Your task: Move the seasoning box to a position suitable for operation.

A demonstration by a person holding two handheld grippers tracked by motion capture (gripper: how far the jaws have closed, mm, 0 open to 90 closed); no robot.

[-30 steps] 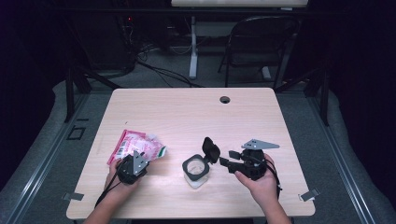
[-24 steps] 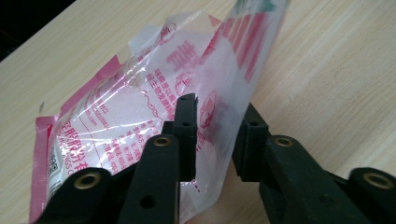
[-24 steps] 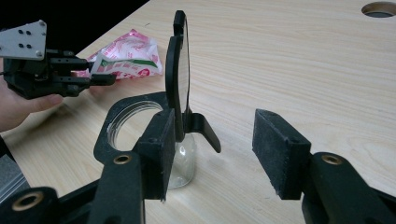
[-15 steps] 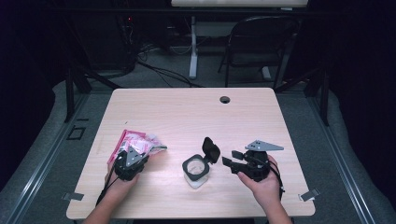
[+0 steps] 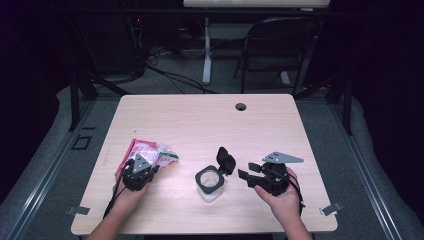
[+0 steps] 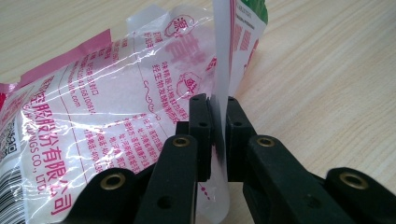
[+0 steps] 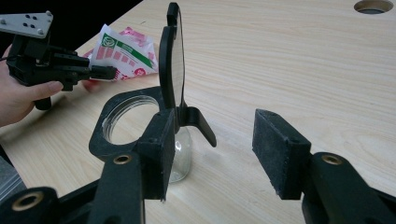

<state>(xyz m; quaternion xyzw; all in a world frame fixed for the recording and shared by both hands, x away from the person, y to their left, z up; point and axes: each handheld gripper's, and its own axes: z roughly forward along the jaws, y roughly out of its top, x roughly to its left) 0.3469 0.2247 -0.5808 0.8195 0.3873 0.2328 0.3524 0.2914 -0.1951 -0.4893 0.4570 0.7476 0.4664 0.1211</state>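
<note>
Wooden table (image 5: 200,120): my left gripper (image 6: 215,121) has just closed, pinching the bag (image 6: 93,126); right gripper (image 7: 210,154) gapes beside the jar (image 7: 135,130). Next, I'd lift the bag.

Your left gripper (image 5: 146,169) sits at the near edge of the bag (image 5: 145,150), which lies on the table (image 5: 200,120) ahead of it. The jar (image 5: 210,181) stands between your grippers, just left of the right gripper (image 5: 246,176), its lid (image 5: 226,160) raised behind the mouth.

Two tongs are in hand: the left tongs (image 5: 141,169) and the right tongs (image 5: 246,176). One plastic packet (image 6: 112,107) sits between the left pair's jaws; one glass jar (image 5: 210,184) with one hinged lid (image 5: 226,160) stands just beside the right pair. One bench (image 5: 200,120).
</note>
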